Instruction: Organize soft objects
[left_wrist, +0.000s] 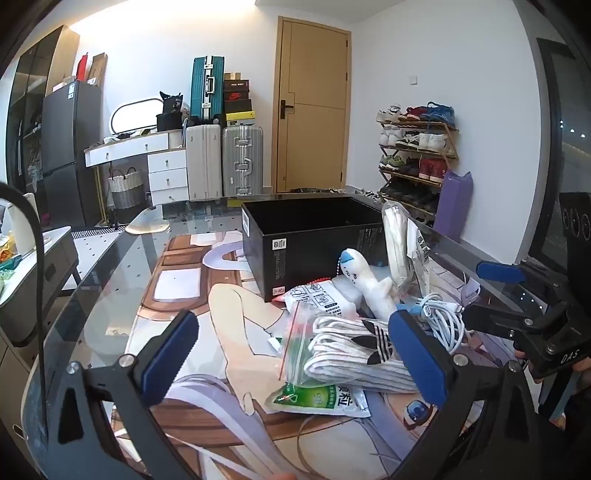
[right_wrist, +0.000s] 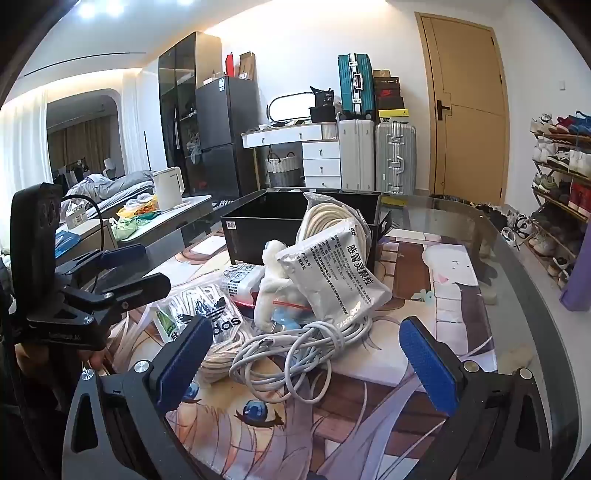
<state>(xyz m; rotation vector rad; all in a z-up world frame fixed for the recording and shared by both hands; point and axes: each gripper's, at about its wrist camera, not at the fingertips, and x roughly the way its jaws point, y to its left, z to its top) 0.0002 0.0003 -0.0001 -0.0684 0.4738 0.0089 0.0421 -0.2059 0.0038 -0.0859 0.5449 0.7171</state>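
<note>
A pile of soft things lies on the glass table in front of an open black box. It holds striped socks in a zip bag, a white plush toy, a coiled white cable, a silver sachet and a green sachet. My left gripper hovers open just before the socks. My right gripper is open too, short of the cable. Neither holds anything.
A bagged cream cord leans on the box. The table's curved edge runs on the right, with a shoe rack beyond. Suitcases and a door stand at the far wall. A kettle is on a side table.
</note>
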